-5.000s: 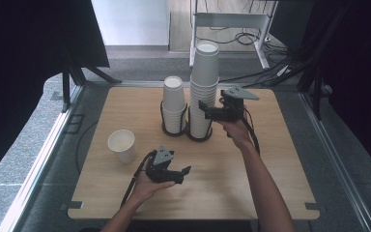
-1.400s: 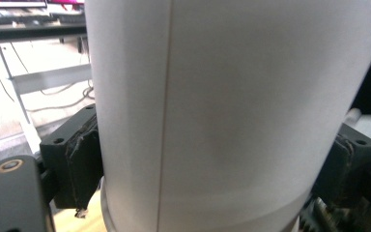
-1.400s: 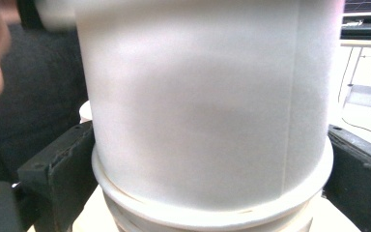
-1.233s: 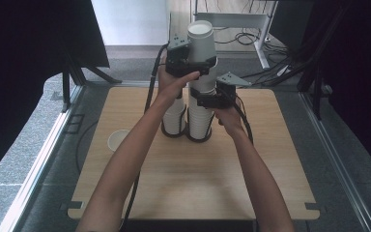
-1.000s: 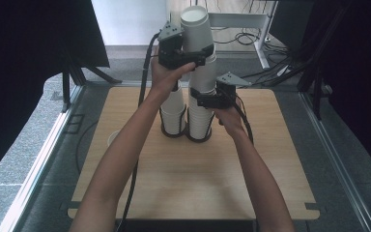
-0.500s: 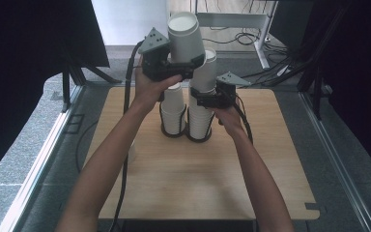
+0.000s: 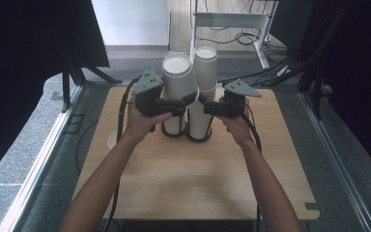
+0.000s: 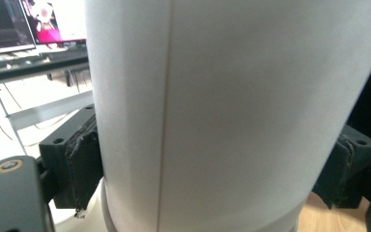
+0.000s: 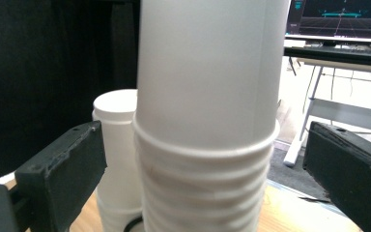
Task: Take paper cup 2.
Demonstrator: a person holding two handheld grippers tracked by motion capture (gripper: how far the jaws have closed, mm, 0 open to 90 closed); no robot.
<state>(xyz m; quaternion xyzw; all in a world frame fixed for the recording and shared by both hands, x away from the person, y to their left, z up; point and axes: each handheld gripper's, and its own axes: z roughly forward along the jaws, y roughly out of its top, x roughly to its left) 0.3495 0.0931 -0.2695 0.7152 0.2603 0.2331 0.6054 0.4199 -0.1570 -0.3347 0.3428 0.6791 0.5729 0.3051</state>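
On the wooden surface stand two stacks of white paper cups, the taller stack just beside the shorter stack, each in a dark ring base. The right hand-held gripper sits around the taller stack with its jaws apart on either side, not pressing it. The left hand-held gripper is closed on a single upside-down cup, held above the shorter stack, and another cup rests on the surface behind the left forearm.
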